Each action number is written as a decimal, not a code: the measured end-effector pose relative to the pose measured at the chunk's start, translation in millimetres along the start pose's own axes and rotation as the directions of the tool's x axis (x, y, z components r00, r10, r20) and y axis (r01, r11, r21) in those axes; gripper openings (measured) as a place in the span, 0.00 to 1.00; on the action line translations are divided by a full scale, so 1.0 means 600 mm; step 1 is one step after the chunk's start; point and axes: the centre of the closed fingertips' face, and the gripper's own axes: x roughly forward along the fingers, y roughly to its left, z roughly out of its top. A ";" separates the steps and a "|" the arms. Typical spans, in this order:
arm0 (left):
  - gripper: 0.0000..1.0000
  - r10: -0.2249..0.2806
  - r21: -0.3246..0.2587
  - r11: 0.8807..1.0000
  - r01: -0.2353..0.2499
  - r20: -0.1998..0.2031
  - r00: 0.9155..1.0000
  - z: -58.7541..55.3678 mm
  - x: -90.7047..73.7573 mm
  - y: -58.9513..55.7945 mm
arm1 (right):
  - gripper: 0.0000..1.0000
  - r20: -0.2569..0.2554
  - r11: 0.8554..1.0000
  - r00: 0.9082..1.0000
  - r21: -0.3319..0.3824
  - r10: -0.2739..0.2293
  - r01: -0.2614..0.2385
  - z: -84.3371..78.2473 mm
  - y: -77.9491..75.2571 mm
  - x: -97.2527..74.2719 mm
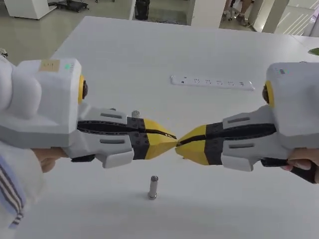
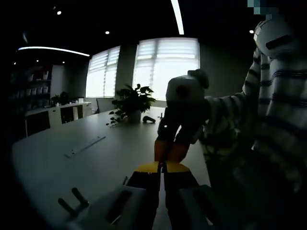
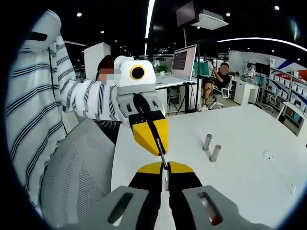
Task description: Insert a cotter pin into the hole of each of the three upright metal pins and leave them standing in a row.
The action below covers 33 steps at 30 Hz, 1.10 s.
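Jaws of the left gripper (image 1: 169,138) and the right gripper (image 1: 185,143), both yellow-tipped on white bodies, are closed and meet tip to tip above the white bench (image 1: 124,55). In the right gripper view a thin, dark sliver of metal, judged to be a cotter pin (image 3: 164,157), bridges the two tips; which pair of jaws actually bears it cannot be told. The tip-to-tip pose, raised clear of the bench, is probably a hand-over or re-seating, so that the cotter pin projects straight from one pair of jaws for threading.

One short, grey, cylindrical metal pin (image 1: 153,186) stands upright on the near side of the grippers, just left of the meeting tips. A second metal pin (image 1: 135,114) stands on the far side, its lower part hidden behind the left gripper. The right gripper view shows the two standing near each other but apart. Their cross-holes are too small to make out, and no cotter pin is seen in either, so the task appears to be at an early stage. A long white power strip (image 1: 212,82) lies toward the far right, well apart from the work.

Next move, as judged: bring the loaded jaws level with a pin's hole and approach squarely; a sideways nudge could topple the slender pin.
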 end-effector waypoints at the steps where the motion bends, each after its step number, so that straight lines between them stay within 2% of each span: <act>1: 0.00 -0.004 0.001 1.000 0.004 0.000 1.000 0.000 0.000 -0.001 | 0.00 -0.001 1.000 1.000 -0.002 0.004 -0.004 0.000 0.002 -0.001; 3: 0.00 -0.012 -0.013 1.000 0.012 0.011 1.000 0.001 0.000 -0.004 | 0.00 0.004 1.000 1.000 0.009 0.016 -0.016 0.000 0.005 -0.002; 6: 0.00 -0.014 -0.064 0.998 0.018 0.061 0.998 0.004 -0.003 -0.004 | 0.00 0.033 0.998 0.999 0.049 0.036 -0.038 0.004 0.009 -0.007; 9: 0.00 -0.005 -0.086 0.996 0.012 0.077 0.997 0.004 -0.003 -0.004 | 0.00 0.027 0.999 0.999 0.033 0.036 -0.037 0.003 0.010 -0.008; 14: 0.02 0.006 -0.091 0.996 -0.001 0.056 0.998 -0.005 -0.003 0.002 | 0.00 -0.008 0.999 0.999 -0.001 0.042 -0.042 -0.002 0.015 0.000; 19: 0.11 0.017 -0.085 0.996 -0.018 -0.003 1.000 -0.032 -0.007 0.008 | 0.00 -0.080 0.999 0.996 -0.028 0.039 -0.041 -0.020 0.009 0.001; 22: 0.16 0.036 -0.075 0.996 -0.040 -0.049 0.998 -0.053 -0.010 0.013 | 0.00 -0.197 0.996 0.980 -0.080 0.022 -0.038 -0.055 0.000 0.001; 24: 0.20 0.040 -0.061 0.997 -0.046 -0.086 0.996 -0.068 -0.010 0.015 | 0.00 -0.245 0.994 0.969 -0.096 0.022 -0.047 -0.072 -0.001 0.003; 25: 0.21 0.041 -0.061 0.997 -0.048 -0.116 0.992 -0.080 -0.011 0.015 | 0.00 -0.256 0.994 0.966 -0.092 0.028 -0.053 -0.079 0.000 0.008; 27: 0.22 0.036 -0.065 0.997 -0.046 -0.144 0.989 -0.096 -0.010 0.015 | 0.00 -0.289 0.993 0.957 -0.099 0.038 -0.070 -0.095 0.001 0.015; 30: 0.24 0.047 -0.061 0.996 -0.058 -0.169 0.985 -0.113 -0.009 0.019 | 0.00 -0.339 0.990 0.940 -0.110 0.043 -0.085 -0.118 -0.001 0.022; 33: 0.24 0.044 -0.071 0.996 -0.058 -0.180 0.983 -0.125 -0.007 0.021 | 0.00 -0.360 0.991 0.931 -0.090 0.057 -0.095 -0.136 -0.005 0.032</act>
